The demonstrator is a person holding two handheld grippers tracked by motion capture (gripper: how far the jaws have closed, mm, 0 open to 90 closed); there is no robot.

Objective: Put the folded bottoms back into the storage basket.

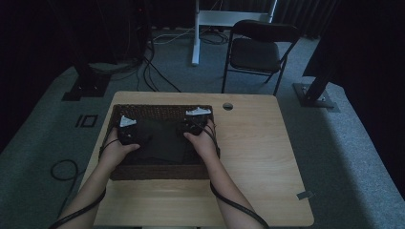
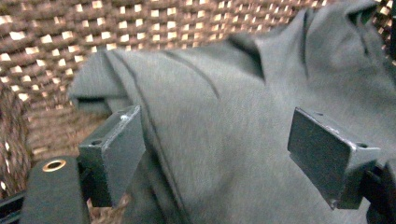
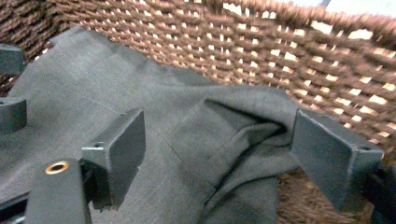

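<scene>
A dark grey cloth [image 1: 162, 140] lies folded in a brown wicker basket [image 1: 157, 172] on the wooden table. My left gripper [image 1: 128, 131] sits over the cloth's left part and my right gripper [image 1: 191, 125] over its right part, both inside the basket. In the left gripper view the jaws [image 2: 219, 149] stand wide apart over the cloth [image 2: 224, 93] and press on nothing. The right gripper [image 3: 219, 154] is open too, above a rumpled fold of the cloth [image 3: 116, 79] next to the basket wall [image 3: 280, 51]. The left gripper's jaws [image 3: 10, 88] show at the left edge of that view.
The table [image 1: 258, 157] has bare wood to the right of and in front of the basket, with a round cable hole [image 1: 228, 106] near its far edge. A black folding chair [image 1: 258, 50] and a white desk leg [image 1: 196, 33] stand beyond. Cables lie on the floor at left.
</scene>
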